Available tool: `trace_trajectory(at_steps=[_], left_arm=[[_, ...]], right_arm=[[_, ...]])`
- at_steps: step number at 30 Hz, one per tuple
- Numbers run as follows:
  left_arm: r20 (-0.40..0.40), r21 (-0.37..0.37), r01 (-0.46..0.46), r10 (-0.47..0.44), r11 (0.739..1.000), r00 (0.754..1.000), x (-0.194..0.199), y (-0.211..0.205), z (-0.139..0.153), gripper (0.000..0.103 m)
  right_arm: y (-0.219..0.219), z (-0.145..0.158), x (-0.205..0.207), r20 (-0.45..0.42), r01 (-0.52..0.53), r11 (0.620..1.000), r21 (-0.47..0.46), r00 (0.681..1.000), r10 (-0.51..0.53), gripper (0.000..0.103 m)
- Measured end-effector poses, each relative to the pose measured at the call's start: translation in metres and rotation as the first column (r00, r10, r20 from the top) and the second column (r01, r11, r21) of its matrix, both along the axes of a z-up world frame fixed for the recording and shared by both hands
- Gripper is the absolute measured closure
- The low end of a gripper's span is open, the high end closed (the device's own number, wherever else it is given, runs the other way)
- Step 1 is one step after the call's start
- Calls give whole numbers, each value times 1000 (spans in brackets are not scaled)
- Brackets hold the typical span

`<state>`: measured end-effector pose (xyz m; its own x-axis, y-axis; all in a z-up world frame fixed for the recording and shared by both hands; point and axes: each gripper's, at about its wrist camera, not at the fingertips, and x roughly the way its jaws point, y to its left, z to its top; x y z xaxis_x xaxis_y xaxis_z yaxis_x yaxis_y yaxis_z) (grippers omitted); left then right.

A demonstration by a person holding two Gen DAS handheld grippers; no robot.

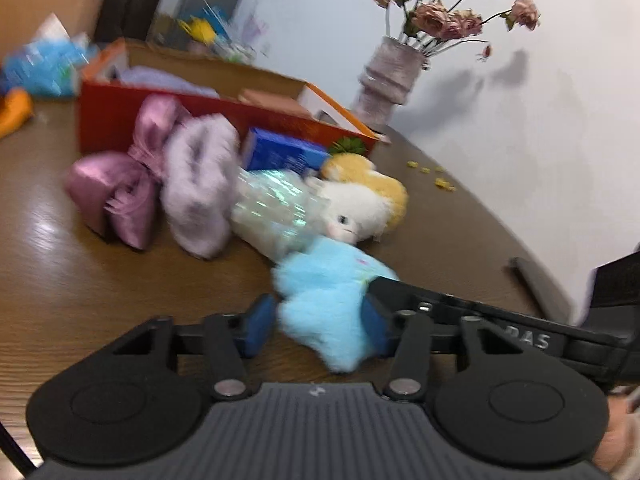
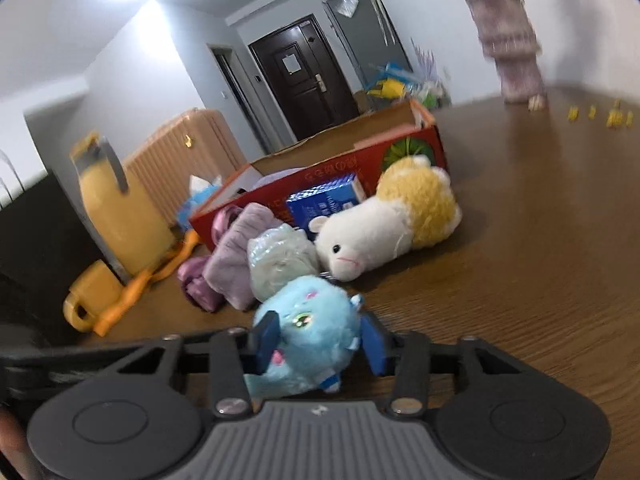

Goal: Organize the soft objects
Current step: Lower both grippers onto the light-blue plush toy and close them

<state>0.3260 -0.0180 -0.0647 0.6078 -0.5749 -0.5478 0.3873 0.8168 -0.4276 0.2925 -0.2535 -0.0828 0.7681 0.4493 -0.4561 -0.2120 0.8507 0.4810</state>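
On the near part of the wooden table (image 2: 520, 280), the blue plush toy (image 2: 308, 332) sits between both claws: the right gripper (image 2: 316, 340) presses its head, the left gripper (image 1: 316, 328) its blurred body. Beyond, the red box (image 2: 332, 172) partly hides a blue carton (image 2: 324, 200).

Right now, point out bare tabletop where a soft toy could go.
Free: the wood right of the white-and-yellow plush, toward the vase, and left of the pink bow. Crowded: the pile along the red box.
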Motion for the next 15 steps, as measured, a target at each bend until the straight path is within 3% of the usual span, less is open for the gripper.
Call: trace_trajectory(at_steps=[7,9,11,15], left_arm=[[-20,-47,-5,4,999,1000,-5,4,-1,75],[-10,-68,11,-12,998,1000,-14,5,4,87],[6,-98,38,-38,994,999,-23,6,8,92],[9,-87,38,-37,995,999,-45,10,12,90]], right_arm=[[-5,-7,8,-23,-26,998,60,999,27,69],[-1,-4,4,-19,-34,998,45,999,35,70],[4,-1,-4,-14,-52,998,31,999,52,74],[6,1,-24,-5,-68,997,41,998,68,76]])
